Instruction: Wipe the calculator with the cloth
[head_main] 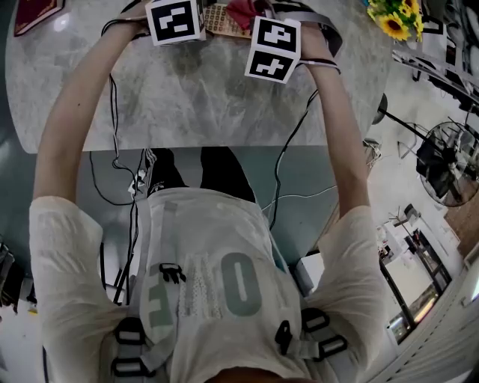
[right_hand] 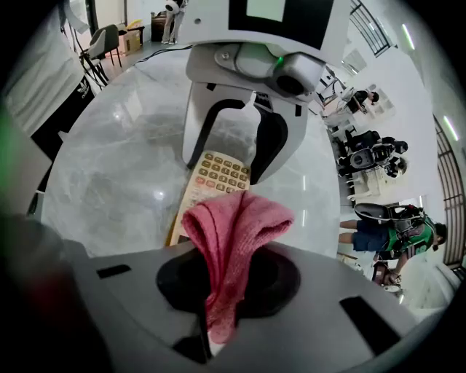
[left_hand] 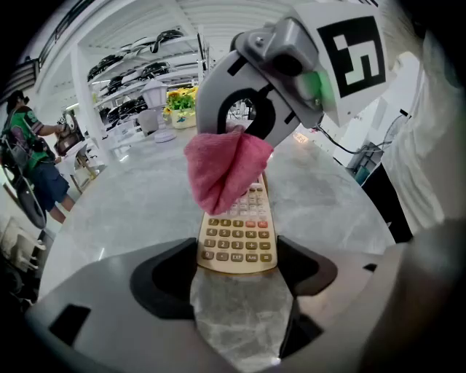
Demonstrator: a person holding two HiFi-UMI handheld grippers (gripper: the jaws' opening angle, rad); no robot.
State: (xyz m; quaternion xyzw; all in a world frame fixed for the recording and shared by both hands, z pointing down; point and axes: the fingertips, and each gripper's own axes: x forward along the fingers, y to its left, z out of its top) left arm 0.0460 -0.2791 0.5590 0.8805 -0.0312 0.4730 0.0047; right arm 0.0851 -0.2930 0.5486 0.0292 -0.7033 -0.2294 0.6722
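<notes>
A beige calculator (left_hand: 237,233) sits lengthwise between the jaws of my left gripper (left_hand: 237,264). The pads press on its two long sides. It is held just above the grey marble table (left_hand: 131,197). My right gripper (right_hand: 218,299) is shut on a pink cloth (right_hand: 233,233). The bunched free end of the cloth (left_hand: 222,171) rests on the calculator's upper half and hides its display. In the head view both grippers meet at the far side of the table. There the calculator (head_main: 219,20) and the cloth (head_main: 243,10) show between the two marker cubes.
Yellow flowers (head_main: 395,18) stand at the table's far right, and a dark red flat thing (head_main: 34,13) lies at its far left. The table's near edge (head_main: 202,148) runs in front of the person's body. A fan (head_main: 449,166) stands on the floor to the right.
</notes>
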